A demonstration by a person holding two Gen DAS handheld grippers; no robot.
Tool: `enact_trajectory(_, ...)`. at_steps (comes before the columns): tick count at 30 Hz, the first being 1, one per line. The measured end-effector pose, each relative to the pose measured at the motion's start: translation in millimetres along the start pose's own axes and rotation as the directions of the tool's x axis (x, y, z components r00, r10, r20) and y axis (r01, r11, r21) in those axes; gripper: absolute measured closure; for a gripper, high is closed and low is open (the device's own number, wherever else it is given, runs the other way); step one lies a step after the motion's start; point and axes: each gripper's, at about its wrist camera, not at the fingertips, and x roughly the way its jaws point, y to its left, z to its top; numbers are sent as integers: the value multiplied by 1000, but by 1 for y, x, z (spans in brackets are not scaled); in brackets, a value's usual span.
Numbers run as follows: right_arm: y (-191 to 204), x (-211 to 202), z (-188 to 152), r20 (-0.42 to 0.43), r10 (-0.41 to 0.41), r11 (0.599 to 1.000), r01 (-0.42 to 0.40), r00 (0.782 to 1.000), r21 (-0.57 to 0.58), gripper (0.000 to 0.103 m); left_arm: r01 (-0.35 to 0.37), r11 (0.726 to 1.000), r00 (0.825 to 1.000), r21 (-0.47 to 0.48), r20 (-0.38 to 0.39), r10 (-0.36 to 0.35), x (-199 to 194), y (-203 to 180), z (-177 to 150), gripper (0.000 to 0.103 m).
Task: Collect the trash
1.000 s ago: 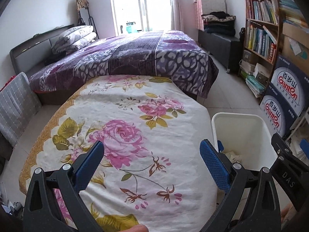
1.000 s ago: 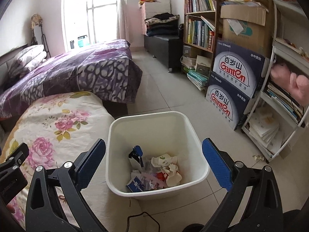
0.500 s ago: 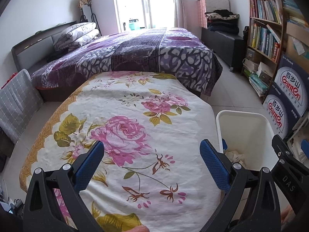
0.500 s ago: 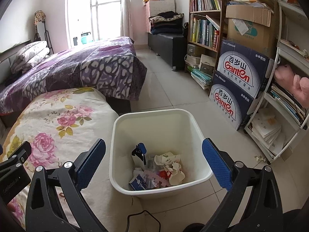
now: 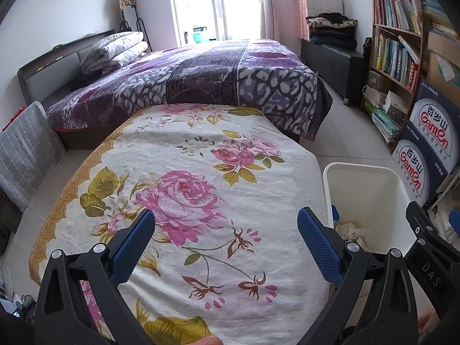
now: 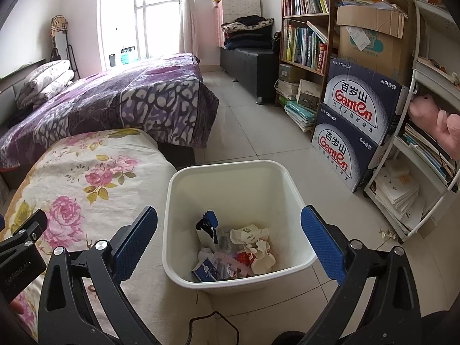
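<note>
Now — both grippers' fingers spread, empty | boxes [image 6: 355,126] read "Ganten" | bin [image 6: 230,178] holds trash [image 6: 238,253]

A floral cloth [image 5: 184,189] with pink roses and olive leaves covers the near surface, its orange patterned border along the left edge. Beyond it stands a bed [image 5: 201,74] under a purple and grey patterned blanket, with folded pillows [image 5: 115,49] stacked at its head beside a dark headboard. A bright window [image 5: 224,3] fills the far wall. On the right, a wooden bookshelf [image 6: 304,23] is packed with books — more books lie piled on the tiled floor [image 6: 253,132] at its foot. Two dark blue Ganten water cartons [image 6: 353,126] are stacked one on the other, a brown cardboard box [image 6: 371,40] above them. A dark bench [image 6: 247,60] carries folded clothes.
</note>
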Motion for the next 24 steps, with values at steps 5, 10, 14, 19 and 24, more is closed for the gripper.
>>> enact_trajectory(5,0,1,-1,0,-1,1000,1,1000,1,7,-1,1000,1000,-2,-2,1,1,1,-1,7)
enact_trajectory(10,0,0,0,-1,0,1000,0,1000,0,7,-1,1000,1000,-2,-3,1,2,1,-1,7)
enact_trajectory(14,0,0,0,-2,-1,1000,1,1000,3,7,-2,1000,1000,-2,-3,2,2,2,-2,7)
enact_trajectory(19,-1,2,-3,-7,-2,1000,2,1000,2,7,-1,1000,1000,-2,-4,1,2,1,-1,7)
enact_trajectory(24,0,3,-8,-14,-2,1000,2,1000,-1,7,-2,1000,1000,-1,-4,2,2,1,-1,7)
